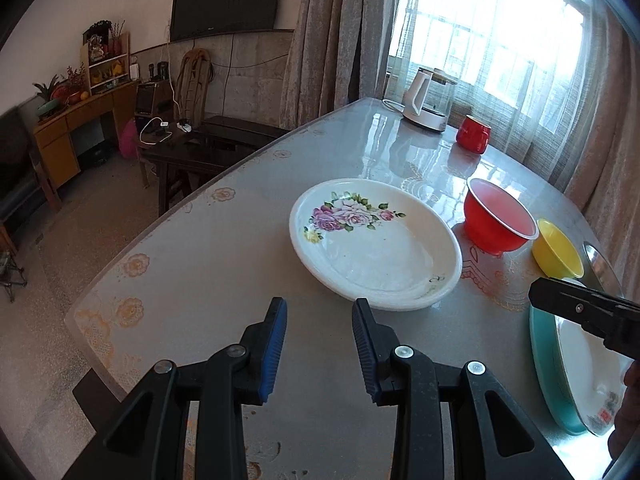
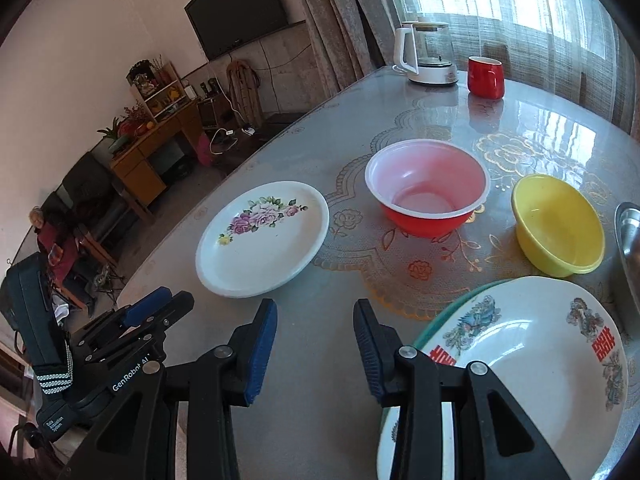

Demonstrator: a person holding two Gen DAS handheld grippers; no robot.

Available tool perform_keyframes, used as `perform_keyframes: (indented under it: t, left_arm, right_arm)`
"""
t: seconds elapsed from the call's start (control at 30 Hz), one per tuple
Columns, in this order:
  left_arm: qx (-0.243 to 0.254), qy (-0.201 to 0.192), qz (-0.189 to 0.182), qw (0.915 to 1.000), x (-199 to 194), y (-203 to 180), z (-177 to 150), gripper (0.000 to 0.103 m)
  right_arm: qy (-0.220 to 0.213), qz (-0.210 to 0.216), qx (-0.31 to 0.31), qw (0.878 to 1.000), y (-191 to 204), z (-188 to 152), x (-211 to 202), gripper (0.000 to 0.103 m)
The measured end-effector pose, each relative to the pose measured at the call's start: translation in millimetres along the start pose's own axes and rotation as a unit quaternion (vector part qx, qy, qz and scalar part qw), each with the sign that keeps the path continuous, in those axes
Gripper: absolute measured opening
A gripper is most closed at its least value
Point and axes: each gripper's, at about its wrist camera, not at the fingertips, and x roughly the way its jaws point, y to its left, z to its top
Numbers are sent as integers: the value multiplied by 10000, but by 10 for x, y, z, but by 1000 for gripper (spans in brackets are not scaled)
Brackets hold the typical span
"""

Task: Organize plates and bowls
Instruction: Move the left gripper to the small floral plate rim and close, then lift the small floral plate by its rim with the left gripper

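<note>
A white plate with purple flowers (image 1: 376,244) (image 2: 262,240) lies on the table just ahead of my left gripper (image 1: 320,306), which is open and empty. A red bowl (image 1: 500,220) (image 2: 427,186) and a yellow bowl (image 1: 558,254) (image 2: 558,226) stand beyond it to the right. A white patterned plate (image 2: 532,364) (image 1: 588,368) rests on a teal plate (image 1: 546,372) at the right. My right gripper (image 2: 316,312) is open and empty, its right finger over that plate's near-left edge. The left gripper also shows in the right wrist view (image 2: 156,304).
A white kettle (image 1: 426,100) (image 2: 426,56) and a red mug (image 1: 474,134) (image 2: 485,77) stand at the far end of the grey patterned table (image 1: 224,264). A metal dish edge (image 2: 628,236) shows at the far right. The table edge runs along the left, with floor and furniture beyond.
</note>
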Motion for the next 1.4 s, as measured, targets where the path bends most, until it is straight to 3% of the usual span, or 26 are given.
perform_keyframes:
  t: [0.1, 0.3, 0.5, 0.7, 0.77, 0.83, 1.0, 1.4]
  left_arm:
    - [-164, 61, 25, 9998, 91, 143, 84, 34]
    - [-318, 37, -273, 9991, 231, 295, 260, 34]
    - [-461, 262, -390, 9978, 537, 358, 480, 34]
    - [-235, 341, -371, 9985, 810, 279, 593, 33]
    - [-241, 479, -505, 9973, 898, 298, 595, 31]
    - [-192, 420, -410, 9981, 936, 286, 604, 29]
    - [94, 389, -524, 9978, 972, 170, 593, 24]
    - [119, 394, -438, 9982, 790, 120, 429, 22]
  right_arm:
    - [94, -32, -64, 9999, 67, 87, 165, 40]
    - [257, -74, 195, 9995, 53, 243, 480, 39]
    - [413, -230, 565, 9973, -14, 378, 748, 34]
    - [448, -295, 584, 9969, 1, 436, 929, 25]
    - [496, -400, 473, 9968, 39, 429, 964, 25]
    - [639, -312, 545, 9960, 28, 421, 1026, 25]
    - [625, -427, 494, 9959, 58, 456, 977, 24]
    - [727, -537, 394, 9951, 107, 334, 767, 19]
